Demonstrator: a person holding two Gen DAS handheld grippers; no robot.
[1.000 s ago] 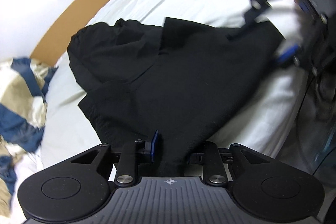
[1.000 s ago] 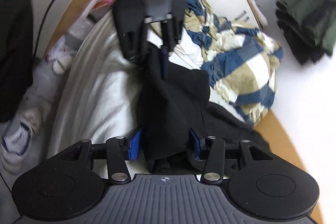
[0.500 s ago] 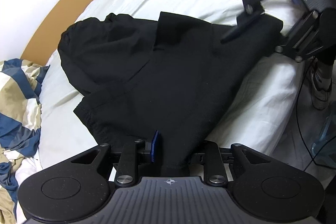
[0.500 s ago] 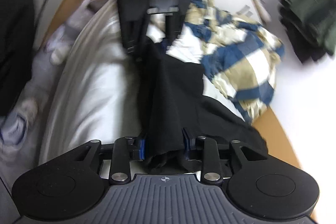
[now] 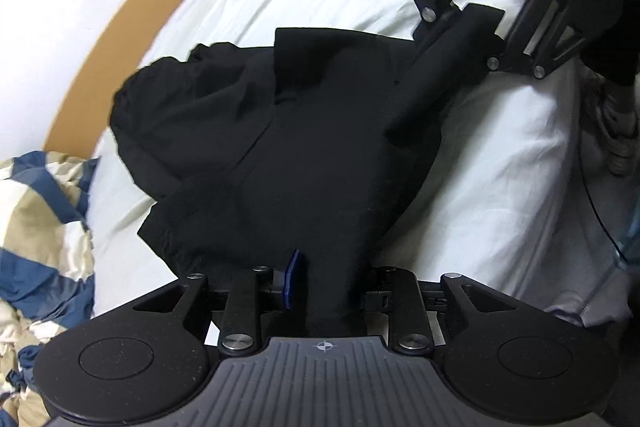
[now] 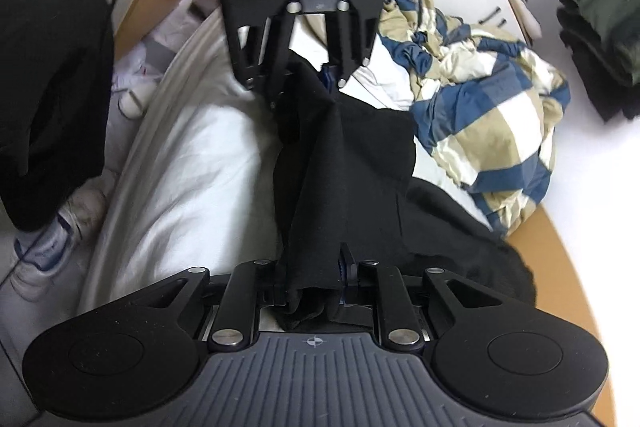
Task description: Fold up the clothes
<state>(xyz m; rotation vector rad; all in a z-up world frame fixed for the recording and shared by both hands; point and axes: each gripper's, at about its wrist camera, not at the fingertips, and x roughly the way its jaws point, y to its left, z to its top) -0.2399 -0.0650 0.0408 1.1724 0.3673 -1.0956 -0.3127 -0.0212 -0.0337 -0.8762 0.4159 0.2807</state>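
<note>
Right wrist: right claw (image 6: 314, 279) pinched on black garment (image 6: 344, 155).

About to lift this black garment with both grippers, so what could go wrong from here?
1. The right gripper has just been closing on a bunched wad of the black garment; layers may slip out unevenly.
2. The left gripper pinches only a narrow tip, which might pull free.
3. The garment's far part lies crumpled beside the striped blanket, so it could drag against it.
</note>
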